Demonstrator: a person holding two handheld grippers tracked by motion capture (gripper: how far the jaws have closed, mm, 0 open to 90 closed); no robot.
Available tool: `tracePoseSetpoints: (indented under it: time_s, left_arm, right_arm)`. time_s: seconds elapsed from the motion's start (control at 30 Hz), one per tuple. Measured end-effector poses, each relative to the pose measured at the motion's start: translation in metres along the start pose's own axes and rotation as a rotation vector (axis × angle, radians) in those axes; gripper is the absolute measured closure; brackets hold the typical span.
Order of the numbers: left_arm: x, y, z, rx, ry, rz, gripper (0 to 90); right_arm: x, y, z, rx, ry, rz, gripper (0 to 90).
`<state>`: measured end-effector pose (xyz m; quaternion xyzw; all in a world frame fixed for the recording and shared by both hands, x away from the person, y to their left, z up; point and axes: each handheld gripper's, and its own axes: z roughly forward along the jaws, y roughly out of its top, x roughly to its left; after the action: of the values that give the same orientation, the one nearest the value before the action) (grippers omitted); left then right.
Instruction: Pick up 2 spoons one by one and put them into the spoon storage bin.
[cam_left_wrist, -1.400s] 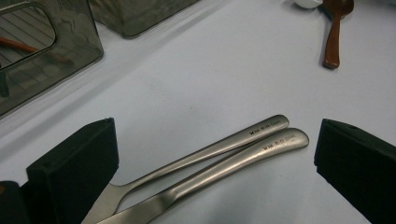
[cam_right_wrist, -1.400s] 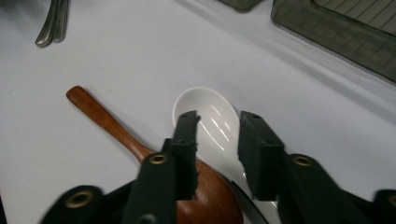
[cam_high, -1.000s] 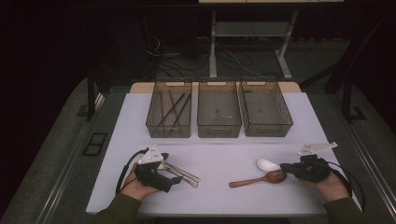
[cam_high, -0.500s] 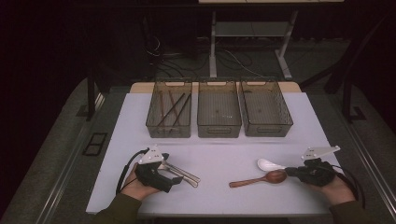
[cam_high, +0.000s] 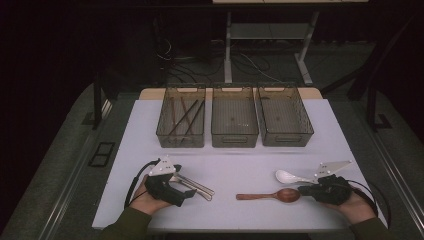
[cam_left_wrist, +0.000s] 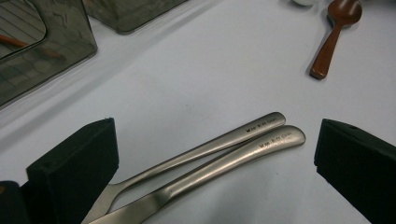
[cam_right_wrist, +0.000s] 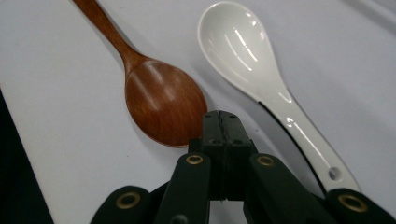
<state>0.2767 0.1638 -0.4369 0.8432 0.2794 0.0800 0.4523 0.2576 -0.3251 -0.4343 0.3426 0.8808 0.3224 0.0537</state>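
Two metal utensils, a fork and a knife, lie side by side on the white table at the front left. My left gripper stands open astride their handles, its jaws wide apart and touching neither; the high view shows the left gripper held over them. At the front right lie a brown wooden spoon and a white ceramic spoon. My right gripper is shut with nothing in it, its tips just off the wooden spoon's bowl and beside the white spoon; in the high view the right gripper sits at the bowl's right.
Three translucent grey bins stand in a row at the back of the table: the left bin holds several thin brown sticks, then a middle bin and a right bin. The table's front edge runs just below both hands.
My right hand has shifted slightly toward the near right corner, drawing the shut gripper back from the wooden spoon's bowl. The left hand and all utensils have stayed put.
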Motion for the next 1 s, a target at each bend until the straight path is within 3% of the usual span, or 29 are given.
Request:
tracePoseSetpoints:
  time_s: [0.13, 0.23, 0.33, 0.47, 0.67, 1.0]
  left_arm:
    - [0.0, 0.0, 0.0, 0.001, -0.003, 0.001, 0.0]
    - [0.0, 0.0, 0.001, 0.003, -0.005, 0.002, 0.0]
    - [0.0, 0.0, 0.001, 0.009, -0.007, 0.009, 0.0]
    - [0.0, 0.0, 0.002, 0.005, -0.009, 0.004, 0.0]
    - [-0.001, 0.0, 0.002, 0.013, -0.014, 0.006, 0.0]
    - [-0.001, 0.0, 0.002, 0.015, -0.02, 0.011, 0.0]
  right_arm:
    - [-0.003, 0.001, -0.007, -0.056, -0.006, 0.016, 79.7]
    - [-0.002, 0.005, -0.008, -0.093, 0.026, 0.02, 69.9]
    - [0.004, 0.009, -0.002, -0.096, 0.058, 0.013, 60.0]
    - [0.008, 0.011, 0.006, -0.061, 0.072, -0.002, 53.2]
    - [0.009, 0.011, 0.014, -0.034, 0.078, -0.007, 50.7]
    - [0.016, 0.01, 0.019, 0.01, 0.098, -0.078, 53.1]
